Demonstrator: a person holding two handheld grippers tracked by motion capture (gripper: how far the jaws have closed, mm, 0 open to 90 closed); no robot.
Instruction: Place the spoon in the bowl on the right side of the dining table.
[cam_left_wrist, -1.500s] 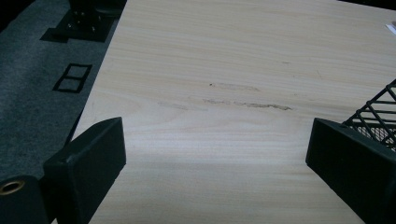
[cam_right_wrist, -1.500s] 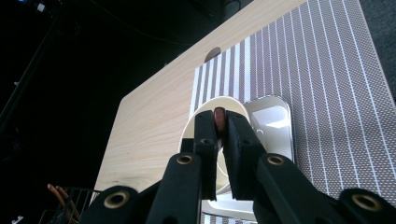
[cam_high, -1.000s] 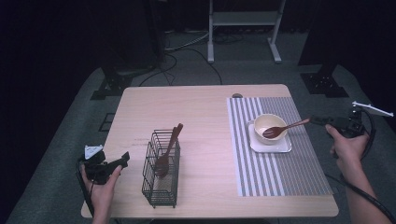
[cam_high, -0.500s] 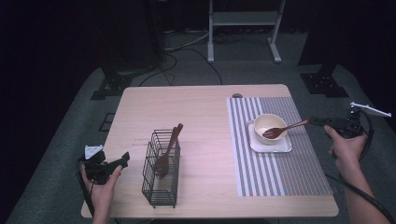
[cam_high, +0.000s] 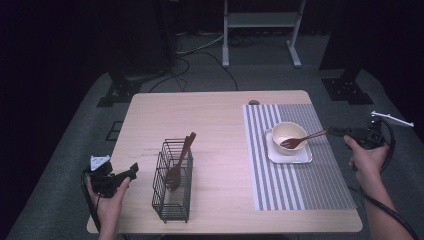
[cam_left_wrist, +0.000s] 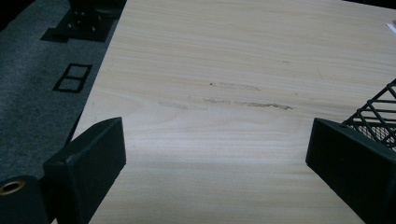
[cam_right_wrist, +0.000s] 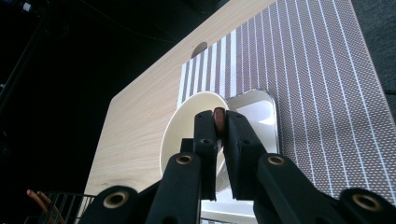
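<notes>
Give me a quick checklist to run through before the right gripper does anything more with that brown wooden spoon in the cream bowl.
1. Right gripper shut on the brown wooden spoon's handle: ok.
2. Spoon head inside the cream bowl: ok, it rests there in the high view.
3. Bowl seated on the white square plate, upright: ok.
4. Plate lying on the striped grey placemat, away from the table edge: ok.
5. Left gripper out of the way: ok, jaws open, near the table's left edge beside the black wire basket.
6. Whether the bowl holds anything that could spill: cannot tell.
</notes>
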